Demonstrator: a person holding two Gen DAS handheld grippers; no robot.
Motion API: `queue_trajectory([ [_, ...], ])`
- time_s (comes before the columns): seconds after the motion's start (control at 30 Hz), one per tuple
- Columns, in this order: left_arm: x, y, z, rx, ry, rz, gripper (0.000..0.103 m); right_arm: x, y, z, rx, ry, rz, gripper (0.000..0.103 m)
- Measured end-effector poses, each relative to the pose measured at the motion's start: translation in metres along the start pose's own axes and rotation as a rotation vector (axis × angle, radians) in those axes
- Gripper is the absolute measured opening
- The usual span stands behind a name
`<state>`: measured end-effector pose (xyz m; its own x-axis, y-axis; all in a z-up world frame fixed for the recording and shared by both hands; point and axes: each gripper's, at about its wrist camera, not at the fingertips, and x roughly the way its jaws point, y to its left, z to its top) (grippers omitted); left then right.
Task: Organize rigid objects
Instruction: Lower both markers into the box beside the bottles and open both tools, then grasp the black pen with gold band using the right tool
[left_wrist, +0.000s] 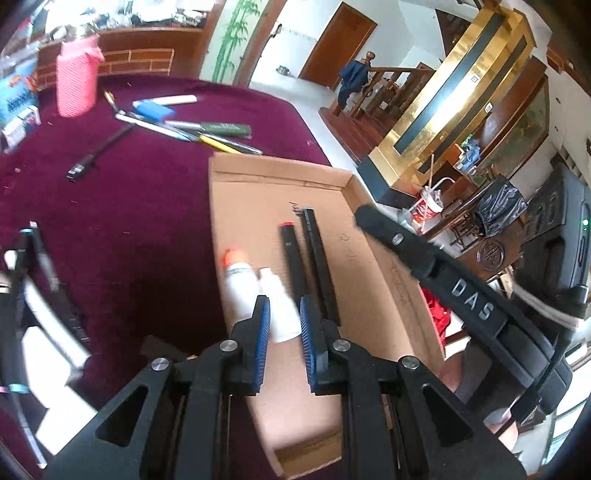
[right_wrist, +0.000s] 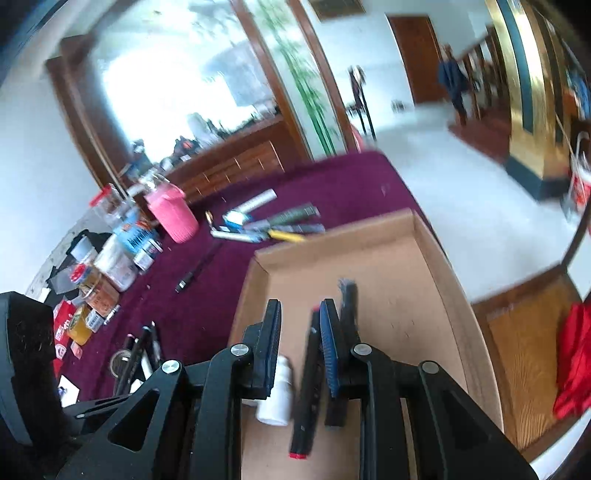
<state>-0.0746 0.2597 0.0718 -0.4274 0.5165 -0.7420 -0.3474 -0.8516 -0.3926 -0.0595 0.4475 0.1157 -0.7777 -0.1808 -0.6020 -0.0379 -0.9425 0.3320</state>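
Note:
A shallow cardboard box (left_wrist: 369, 236) lies on the maroon tablecloth (left_wrist: 140, 221). In it lie a white bottle with an orange cap (left_wrist: 238, 280), a small white bottle (left_wrist: 277, 295), a black marker with a red end (left_wrist: 293, 262) and a black bar (left_wrist: 317, 254). My left gripper (left_wrist: 284, 314) is open and empty above the small bottle. My right gripper (right_wrist: 301, 325) is open and empty over the same box (right_wrist: 436, 266), above the marker (right_wrist: 306, 391) and small white bottle (right_wrist: 277, 395). The right gripper's body (left_wrist: 436, 273) shows in the left wrist view.
Loose pens and markers (left_wrist: 192, 129) and a black cable (left_wrist: 96, 155) lie on the cloth beyond the box. A pink cup (left_wrist: 75, 83) stands at the far left. Jars and small boxes (right_wrist: 110, 266) crowd the table's left side. More pens (right_wrist: 140, 350) lie near me.

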Motion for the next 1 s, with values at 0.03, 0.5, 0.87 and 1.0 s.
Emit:
queue_trajectory([
  [0.03,-0.006,0.002,-0.002,0.007,-0.011,0.01,0.014,-0.002,0.004,-0.001,-0.01,-0.018,0.013,0.019],
  [0.5,-0.106,0.078,-0.048,0.061,-0.15,0.159,0.014,-0.001,0.088,-0.033,-0.342,-0.041,0.229,0.085],
  [0.87,-0.131,0.189,-0.085,-0.104,-0.174,0.249,0.035,0.037,0.12,-0.07,-0.542,0.229,0.188,0.012],
  [1.0,-0.121,0.205,-0.088,-0.11,-0.152,0.245,0.035,0.046,0.125,-0.072,-0.545,0.316,0.188,0.013],
])
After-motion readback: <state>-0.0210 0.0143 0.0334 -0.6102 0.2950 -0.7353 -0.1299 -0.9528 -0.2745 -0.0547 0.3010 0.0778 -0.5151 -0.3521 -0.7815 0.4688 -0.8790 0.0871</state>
